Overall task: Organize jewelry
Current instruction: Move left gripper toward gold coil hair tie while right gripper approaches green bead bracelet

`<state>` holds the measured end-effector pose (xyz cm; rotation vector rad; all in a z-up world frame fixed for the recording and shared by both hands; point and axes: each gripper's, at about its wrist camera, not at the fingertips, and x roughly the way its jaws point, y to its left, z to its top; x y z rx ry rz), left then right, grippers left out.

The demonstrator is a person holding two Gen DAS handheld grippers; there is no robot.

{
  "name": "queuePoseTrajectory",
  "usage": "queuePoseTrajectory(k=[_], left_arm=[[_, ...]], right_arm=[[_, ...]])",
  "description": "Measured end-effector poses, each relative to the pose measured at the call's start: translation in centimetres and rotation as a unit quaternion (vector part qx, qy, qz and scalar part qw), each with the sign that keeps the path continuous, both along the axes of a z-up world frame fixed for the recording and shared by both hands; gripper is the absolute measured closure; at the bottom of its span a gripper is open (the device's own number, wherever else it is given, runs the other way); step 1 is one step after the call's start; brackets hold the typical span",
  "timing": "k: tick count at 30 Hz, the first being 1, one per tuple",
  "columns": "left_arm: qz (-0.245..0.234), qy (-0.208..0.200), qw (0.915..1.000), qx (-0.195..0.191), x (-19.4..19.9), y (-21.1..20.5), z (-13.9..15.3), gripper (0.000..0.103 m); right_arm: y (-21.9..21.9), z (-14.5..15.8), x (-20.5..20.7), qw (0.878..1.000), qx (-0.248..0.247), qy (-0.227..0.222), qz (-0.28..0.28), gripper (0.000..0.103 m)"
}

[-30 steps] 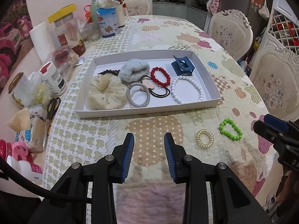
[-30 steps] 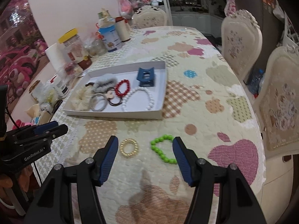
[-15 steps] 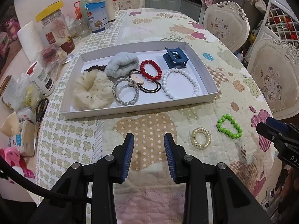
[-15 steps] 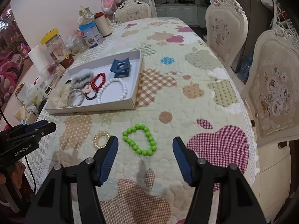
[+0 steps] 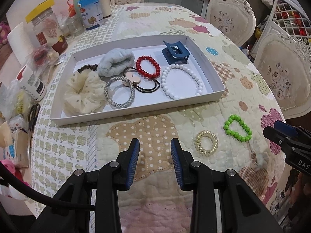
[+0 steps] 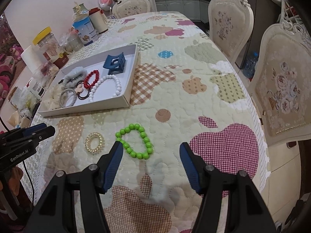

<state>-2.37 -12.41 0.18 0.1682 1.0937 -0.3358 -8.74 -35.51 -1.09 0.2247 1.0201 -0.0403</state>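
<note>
A white tray [image 5: 211, 97] holds a white bead bracelet [image 5: 181, 81], a red bead bracelet [image 5: 148, 67], a blue claw clip [image 5: 176, 52], scrunchies and hair ties. On the quilt in front of it lie a green bead bracelet [image 5: 237, 125] and a gold spiral hair tie [image 5: 206, 143]. In the right wrist view the green bracelet [image 6: 136, 141] lies just ahead of my open, empty right gripper [image 6: 151, 151], the gold tie [image 6: 94, 143] to its left, the tray [image 6: 126, 97] beyond. My left gripper [image 5: 155, 147] is open and empty, left of the gold tie.
Jars [image 5: 47, 26], a blue tin [image 5: 91, 12], a paper roll [image 5: 18, 42], scissors [image 5: 33, 116] and packets crowd the table's left edge. Upholstered chairs [image 6: 229, 19] stand along the right side. The table edge drops off at the right [image 6: 262, 136].
Both grippers have moved forward and lower toward the table. The green bracelet now sits closer to the right gripper's fingers. Both stay open.
</note>
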Motion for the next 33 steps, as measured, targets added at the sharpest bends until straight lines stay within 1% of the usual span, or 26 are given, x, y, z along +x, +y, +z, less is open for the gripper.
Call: queuePoseTrajectory(k=[9, 12, 14, 18, 20, 26, 33], left_arm=[[-0.02, 0.016, 0.9996, -0.007, 0.4, -1.0, -0.6, 0.08], [-0.027, 0.033, 0.9987, -0.026, 0.6, -1.2, -0.9, 0.08], [-0.037, 0.05, 0.9969, -0.047, 0.7, -1.4, -1.2, 0.08], [-0.052, 0.072, 0.9942, -0.061, 0.8, -2.1, -1.8, 0.08], [-0.059, 0.082, 0.9931, -0.06, 0.9, -2.6, -2.2, 0.08], [-0.071, 0.086, 0.9928, -0.045, 1.2, -4.0, -3.0, 0.08], [-0.084, 0.097, 0.9909, -0.04, 1.4, -5.0, -3.7, 0.08]], right_arm=[[0.1, -0.6, 0.4, 1.0, -0.002, 0.009, 0.0, 0.039], [0.1, -0.9, 0.7, 1.0, -0.002, 0.014, 0.002, 0.04], [0.3, -1.2, 0.9, 1.0, -0.002, 0.017, 0.004, 0.04], [0.8, -1.8, 1.3, 1.0, -0.005, 0.022, 0.013, 0.04], [1.0, -2.0, 1.5, 1.0, -0.009, 0.023, 0.018, 0.04], [1.4, -2.8, 2.6, 0.999, -0.02, 0.022, 0.029, 0.04], [1.6, -3.6, 3.9, 0.998, -0.031, 0.024, 0.039, 0.044]])
